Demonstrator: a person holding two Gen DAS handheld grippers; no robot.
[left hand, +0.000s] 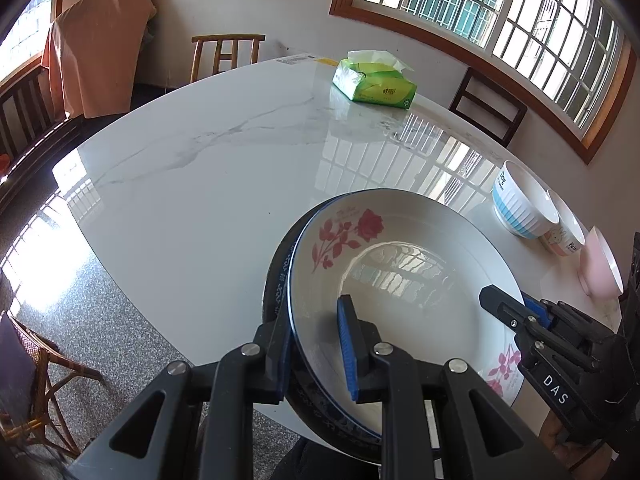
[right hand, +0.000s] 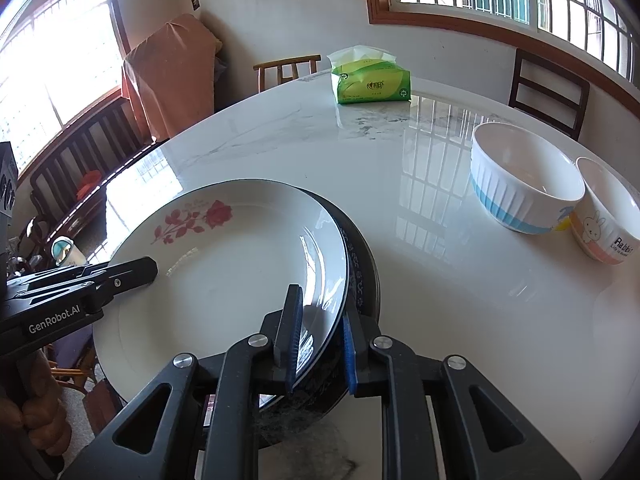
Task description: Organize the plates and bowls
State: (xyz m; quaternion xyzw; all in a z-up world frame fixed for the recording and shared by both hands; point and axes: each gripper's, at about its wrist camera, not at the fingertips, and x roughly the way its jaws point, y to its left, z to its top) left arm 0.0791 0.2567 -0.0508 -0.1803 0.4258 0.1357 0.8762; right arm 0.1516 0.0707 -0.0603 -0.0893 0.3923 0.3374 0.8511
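Note:
A stack of plates hangs tilted over the table's near edge. On top is a white plate with red roses (left hand: 400, 280) (right hand: 224, 280), under it a dark plate with blue pattern (left hand: 276, 280) (right hand: 364, 276). My left gripper (left hand: 316, 344) is shut on the stack's left rim, one finger above and one below. My right gripper (right hand: 320, 344) is shut on the right rim in the same way. Each gripper also shows in the other's view, the right gripper (left hand: 508, 308) and the left gripper (right hand: 136, 272). On the right stand a blue-striped white bowl (left hand: 520, 204) (right hand: 524, 180), a rabbit bowl (left hand: 568, 232) (right hand: 608, 216) and a pink bowl (left hand: 600, 264).
A green tissue pack (left hand: 374, 82) (right hand: 370, 78) lies at the far side of the white marble table (left hand: 200, 184) (right hand: 440, 280). Wooden chairs (left hand: 226, 54) (right hand: 548, 88) stand around the table. A rattan chair (left hand: 36, 376) is at the lower left over speckled floor.

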